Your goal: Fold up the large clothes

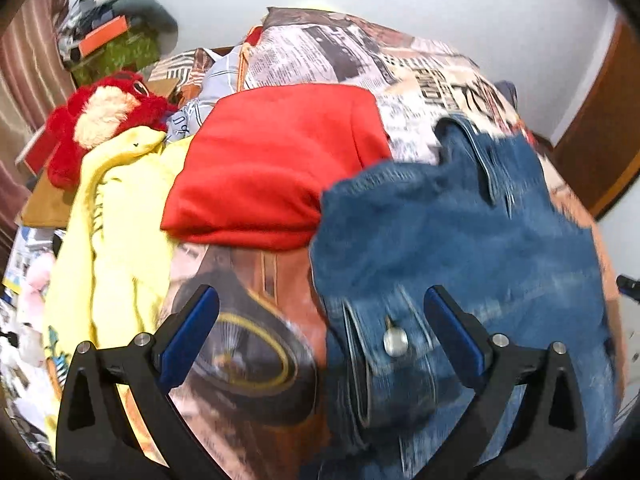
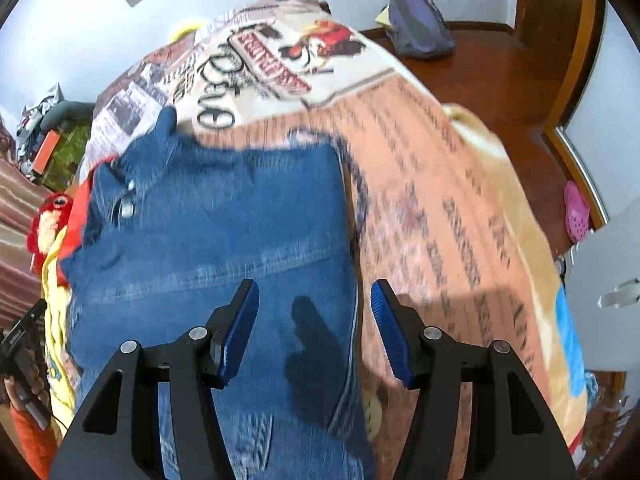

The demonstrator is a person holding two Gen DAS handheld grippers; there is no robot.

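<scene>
- Your denim garment (image 1: 460, 240) lies on the bed (image 2: 440, 184), over the printed cover, already doubled into a rough rectangle; its metal button (image 1: 395, 342) sits at the near left corner, in the left wrist view.
- Your left gripper (image 1: 320, 332) hangs above that button corner with its fingers (image 1: 188, 332) spread wide and nothing between them (the button lies beside the right finger, not pinched).
- Your right gripper (image 2: 314, 328) hovers over the denim's right edge, fingers (image 2: 236, 332) about half apart, gripping nothing; their shadow falls on the cloth below.
- By my reading, you are between folds: one fold looks laid and let go, and the next grasp is not yet made.
- The next move calls for both grippers to come down onto the near edge, left at the button corner, right at the right-hand hem, and close on every layer together.
- Mind the folded red garment (image 1: 276, 164) touching the denim's far left side, with the yellow garment (image 1: 116, 216) further left (carry the fold clear of both).
</scene>
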